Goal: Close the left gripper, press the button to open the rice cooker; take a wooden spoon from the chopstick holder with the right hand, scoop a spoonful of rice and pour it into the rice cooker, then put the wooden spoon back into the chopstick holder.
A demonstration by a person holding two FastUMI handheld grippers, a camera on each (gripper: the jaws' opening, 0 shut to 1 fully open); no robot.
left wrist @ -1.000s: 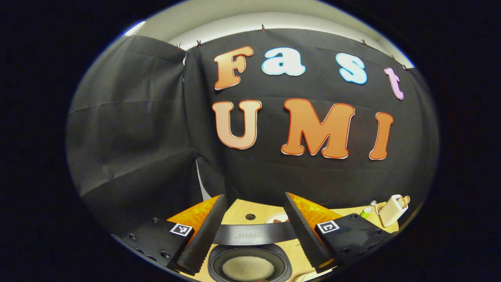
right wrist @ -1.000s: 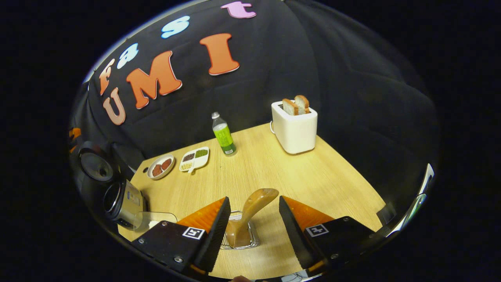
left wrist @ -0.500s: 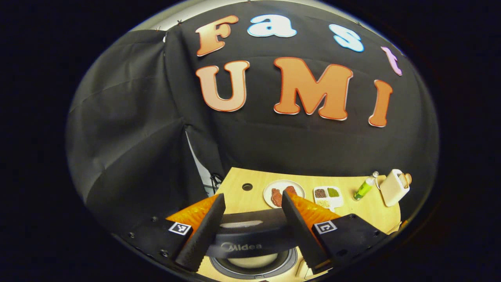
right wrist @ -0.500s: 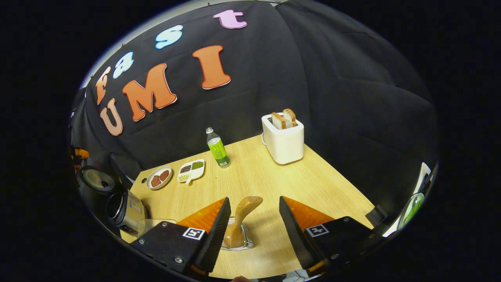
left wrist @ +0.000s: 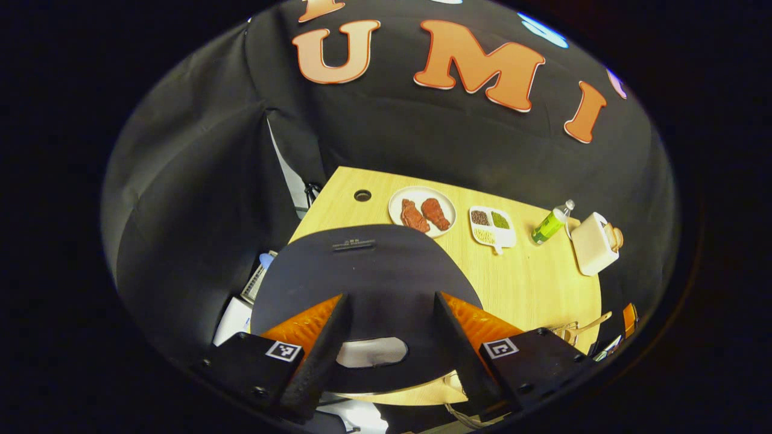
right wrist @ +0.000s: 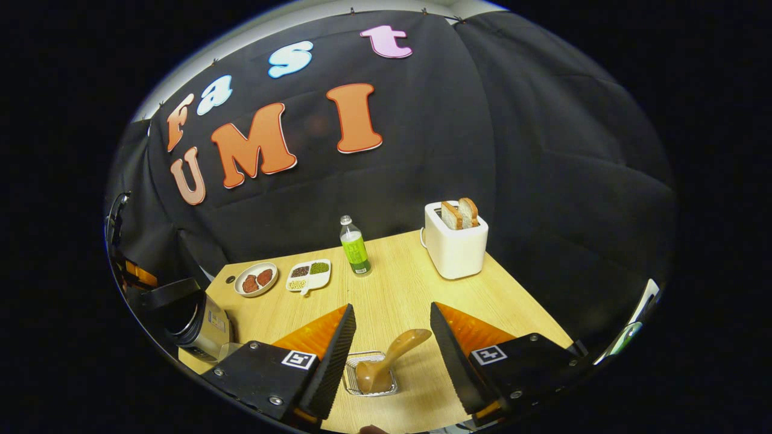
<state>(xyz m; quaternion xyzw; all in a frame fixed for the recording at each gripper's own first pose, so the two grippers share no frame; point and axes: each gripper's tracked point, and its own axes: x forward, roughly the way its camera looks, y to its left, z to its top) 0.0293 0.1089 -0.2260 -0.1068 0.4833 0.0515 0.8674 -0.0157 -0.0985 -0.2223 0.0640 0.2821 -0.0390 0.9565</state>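
Left gripper [left wrist: 389,337] hangs over the rice cooker [left wrist: 362,289] at the table's [right wrist: 422,289] left end, jaws wide apart and empty. Moving right: the wooden spoon [right wrist: 389,361] stands in the wire chopstick holder [right wrist: 369,374], handle leaning up and right. It looks light, stiff, smooth; best pinched mid-handle. Right gripper [right wrist: 392,355] hovers above, jaws spread, holding nothing.

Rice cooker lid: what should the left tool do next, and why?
Probably press the left tool down on the rice cooker lid to latch it: its open fingers straddle the lid, which in the right gripper view looks slightly ajar. The wooden spoon already stands in the chopstick holder, with the open right tool off it.
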